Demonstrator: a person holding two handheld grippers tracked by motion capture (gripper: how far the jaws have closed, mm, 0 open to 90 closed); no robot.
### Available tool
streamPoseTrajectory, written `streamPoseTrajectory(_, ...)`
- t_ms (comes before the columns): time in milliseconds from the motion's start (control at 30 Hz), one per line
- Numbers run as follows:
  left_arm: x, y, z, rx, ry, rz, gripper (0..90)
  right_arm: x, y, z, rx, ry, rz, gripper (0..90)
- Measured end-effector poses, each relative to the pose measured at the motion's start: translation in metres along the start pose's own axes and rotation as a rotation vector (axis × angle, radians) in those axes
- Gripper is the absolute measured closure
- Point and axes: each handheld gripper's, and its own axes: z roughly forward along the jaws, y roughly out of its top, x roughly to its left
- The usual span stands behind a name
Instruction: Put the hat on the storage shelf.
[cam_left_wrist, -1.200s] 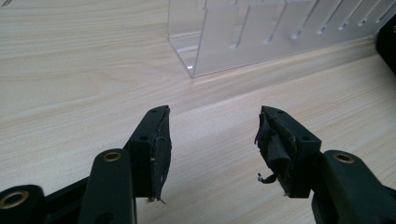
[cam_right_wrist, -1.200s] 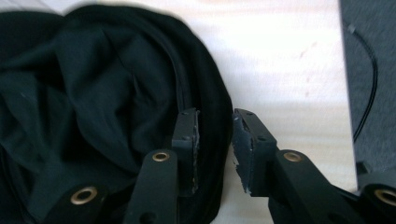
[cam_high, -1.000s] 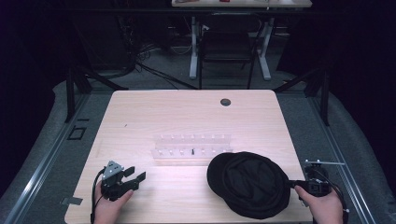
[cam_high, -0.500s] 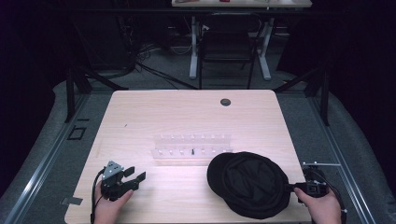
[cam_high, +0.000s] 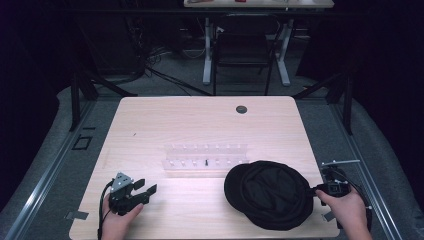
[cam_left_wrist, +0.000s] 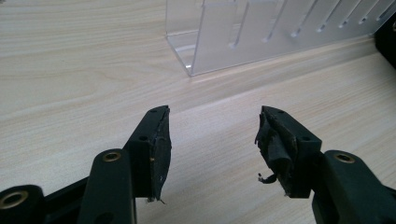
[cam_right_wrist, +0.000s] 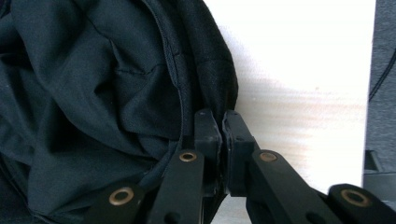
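Note:
A floppy black fabric hat (cam_high: 267, 195) lies on the wooden table (cam_high: 200, 120) at the front right. My right gripper (cam_high: 317, 190) is at the hat's right edge. In the right gripper view the right gripper (cam_right_wrist: 222, 126) has its jaws pressed together on the hat's (cam_right_wrist: 93, 93) dark rim. My left gripper (cam_high: 145, 187) rests at the front left, held by a hand. In its own view the left gripper (cam_left_wrist: 212, 135) stands open over bare wood, with nothing between the worn pads.
A clear acrylic rack (cam_high: 205, 157) with several slots stands mid-table, a small dark pin (cam_high: 206, 161) in it; it rises just beyond the left jaws (cam_left_wrist: 261, 32). A round hole (cam_high: 241, 109) sits at the table's far side. The right hand hangs past the table's right edge.
The right hand has shifted slightly toward the hat, and its gripper now pinches the hat's right rim. The left gripper has not moved.

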Motion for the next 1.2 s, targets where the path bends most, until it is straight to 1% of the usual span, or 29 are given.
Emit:
streamPoseTrajectory(33,0.0,0.0,0.0,0.0,0.0,0.001,44.3,-0.001,0.003,-0.001,0.019,-0.006,-0.017,85.9)
streamPoseTrajectory(67,0.0,0.0,0.001,-0.001,-0.001,-0.001,44.3,0.001,0.006,-0.001,0.019,-0.001,-0.008,85.5)
streamPoseTrajectory(133,-0.001,0.0,0.0,0.003,-0.001,0.0,44.3,0.002,0.011,0.0,0.059,-0.002,-0.017,84.2)
streamPoseTrajectory(200,-0.001,0.0,0.0,0.002,-0.001,-0.001,44.3,0.003,0.015,0.002,0.086,-0.015,-0.029,84.1)
streamPoseTrajectory(233,-0.001,0.0,0.0,0.002,-0.001,0.0,44.3,0.006,0.016,0.002,0.102,-0.028,-0.02,83.9)
streamPoseTrajectory(267,-0.001,0.0,0.0,0.002,-0.001,0.0,44.3,0.004,0.018,0.002,0.123,-0.023,-0.047,83.7)
streamPoseTrajectory(300,0.0,0.0,0.0,0.003,-0.001,0.0,44.3,0.004,0.02,0.003,0.139,-0.03,-0.049,83.3)
streamPoseTrajectory(333,0.0,0.0,0.001,-0.001,0.0,0.0,44.3,0.004,0.021,0.004,0.134,-0.026,-0.041,82.8)
streamPoseTrajectory(367,0.0,0.0,0.001,-0.002,0.0,0.0,44.3,0.003,0.022,0.005,0.146,-0.035,-0.044,82.3)
streamPoseTrajectory(400,0.0,0.0,0.0,-0.002,0.0,0.0,44.3,0.002,0.022,0.005,0.158,-0.027,-0.045,81.9)
streamPoseTrajectory(433,0.0,0.0,0.0,-0.003,0.0,-0.001,44.3,0.002,0.022,0.007,0.149,-0.017,-0.037,81.3)
streamPoseTrajectory(467,0.0,0.0,0.0,-0.002,0.0,0.0,44.4,0.001,0.023,0.008,0.163,-0.018,-0.036,80.7)
streamPoseTrajectory(500,0.0,0.0,0.0,-0.002,0.0,0.0,44.3,-0.001,0.022,0.01,0.147,-0.009,-0.02,80.7)
streamPoseTrajectory(533,0.0,0.0,0.001,-0.003,0.001,-0.001,44.3,-0.002,0.023,0.01,0.165,-0.003,-0.022,80.9)
streamPoseTrajectory(567,0.0,0.0,0.001,-0.002,0.0,-0.001,44.3,-0.004,0.022,0.011,0.159,-0.001,-0.014,81.4)
streamPoseTrajectory(600,-0.001,0.0,0.0,0.003,0.0,0.0,44.3,-0.005,0.024,0.01,0.204,0.0,-0.031,82.0)
streamPoseTrajectory(633,-0.001,0.0,0.001,0.003,0.001,0.0,44.3,-0.007,0.025,0.011,0.212,-0.001,-0.037,82.9)
streamPoseTrajectory(667,-0.001,0.0,0.001,0.003,0.001,-0.001,44.3,-0.007,0.022,0.013,0.178,0.024,-0.002,84.1)
streamPoseTrajectory(700,-0.001,0.0,0.001,0.003,0.0,-0.001,44.3,-0.008,0.023,0.013,0.196,0.026,-0.002,84.8)
streamPoseTrajectory(733,-0.001,0.0,0.001,0.004,0.0,0.0,44.3,-0.008,0.021,0.016,0.161,0.039,0.022,85.4)
streamPoseTrajectory(767,-0.001,0.0,0.001,0.004,0.001,0.002,44.3,-0.008,0.022,0.015,0.179,0.034,0.013,85.6)
streamPoseTrajectory(800,-0.001,0.0,0.001,0.004,0.001,0.001,44.3,-0.009,0.022,0.015,0.179,0.035,0.015,86.2)
streamPoseTrajectory(867,-0.001,0.0,0.001,0.005,0.001,0.002,44.3,-0.01,0.022,0.014,0.187,0.051,0.014,86.8)
streamPoseTrajectory(967,-0.001,0.0,0.001,0.004,0.002,0.001,44.3,-0.01,0.021,0.013,0.167,0.064,0.045,87.2)
streamPoseTrajectory(1067,-0.001,0.0,0.001,-0.001,0.001,-0.003,44.3,-0.01,0.022,0.01,0.178,0.067,0.039,87.4)
streamPoseTrajectory(1100,0.0,0.0,0.001,-0.001,0.002,-0.004,44.3,-0.009,0.022,0.009,0.173,0.067,0.043,87.4)
streamPoseTrajectory(1133,0.0,0.0,0.001,-0.001,0.003,-0.005,44.3,-0.009,0.023,0.007,0.182,0.066,0.034,87.5)
streamPoseTrajectory(1167,0.0,0.0,0.001,0.0,0.003,-0.005,44.3,-0.006,0.022,0.006,0.167,0.047,0.055,87.5)
streamPoseTrajectory(1200,0.0,0.0,0.001,0.0,0.003,-0.005,44.3,-0.007,0.024,0.004,0.185,0.06,0.033,87.6)
